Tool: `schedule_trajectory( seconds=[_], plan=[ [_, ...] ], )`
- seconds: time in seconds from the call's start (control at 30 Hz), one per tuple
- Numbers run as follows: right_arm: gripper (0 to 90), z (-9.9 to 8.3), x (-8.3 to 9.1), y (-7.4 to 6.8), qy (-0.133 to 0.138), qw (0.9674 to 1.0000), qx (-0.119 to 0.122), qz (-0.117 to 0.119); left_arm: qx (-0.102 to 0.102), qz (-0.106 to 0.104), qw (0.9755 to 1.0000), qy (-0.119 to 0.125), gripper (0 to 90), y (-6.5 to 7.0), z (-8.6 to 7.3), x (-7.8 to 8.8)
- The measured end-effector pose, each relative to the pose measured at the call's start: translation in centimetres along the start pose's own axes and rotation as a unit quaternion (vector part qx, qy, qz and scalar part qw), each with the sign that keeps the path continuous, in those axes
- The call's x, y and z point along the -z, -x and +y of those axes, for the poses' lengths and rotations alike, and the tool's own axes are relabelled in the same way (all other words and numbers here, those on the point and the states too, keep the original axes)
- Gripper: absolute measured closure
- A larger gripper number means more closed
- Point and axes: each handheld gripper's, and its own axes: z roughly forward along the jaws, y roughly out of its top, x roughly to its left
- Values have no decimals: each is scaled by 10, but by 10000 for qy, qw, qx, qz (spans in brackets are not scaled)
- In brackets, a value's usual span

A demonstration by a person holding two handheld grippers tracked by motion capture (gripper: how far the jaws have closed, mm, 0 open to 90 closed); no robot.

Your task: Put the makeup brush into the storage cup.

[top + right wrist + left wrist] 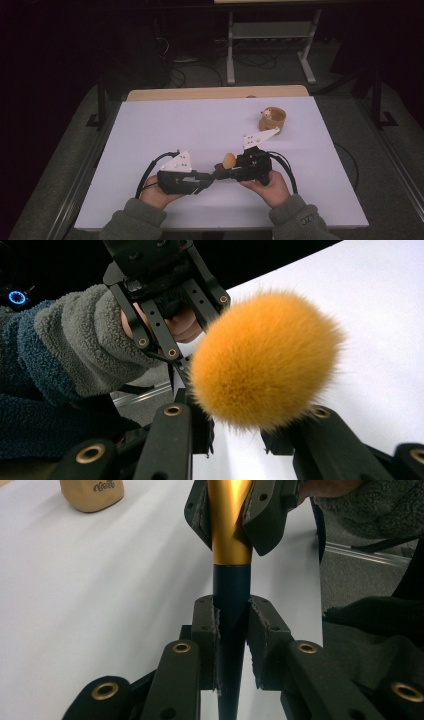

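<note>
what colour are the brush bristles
Orange, on the brush head; clearest in the right gripper view.

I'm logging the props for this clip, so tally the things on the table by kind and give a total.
Brush: 1, orange bristles, gold and dark handle, clamped by both grippers.
Cup: 1, tan, at the far right of the table.
Grippers: 2, left gripper and right gripper.
Total: 4
</note>
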Motion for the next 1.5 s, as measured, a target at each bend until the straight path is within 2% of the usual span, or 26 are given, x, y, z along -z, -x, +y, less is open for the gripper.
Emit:
schedule_trajectory(
  seconds=[0.33, 0.53, 0.63, 0.83, 1.3, 1.5],
  plan=[
    [685, -2, 0, 1, 73, 10000, -41, 8, 8, -3, 10000, -17, 753, 1, 1, -2],
    [697, -1, 0, -2, -81, 9999, -41, -103, 48, -48, 9999, -84, 750, 0, 0, -3],
    [700, -1, 0, -1, -151, 9997, -54, -157, -13, 3, 9999, -122, 746, 0, 0, -4],
    [702, 0, 0, -1, -154, 9997, -57, -189, 25, 10, 9999, -108, 737, 0, 1, -4],
    [704, 7, 13, -2, -354, 9979, 21, -534, 77, 134, 9997, -211, 669, -1, -3, 1],
    [703, 9, 24, 2, -405, 9966, 14, -715, 205, 263, 9991, -255, 638, -3, -12, 11]
  ],
)
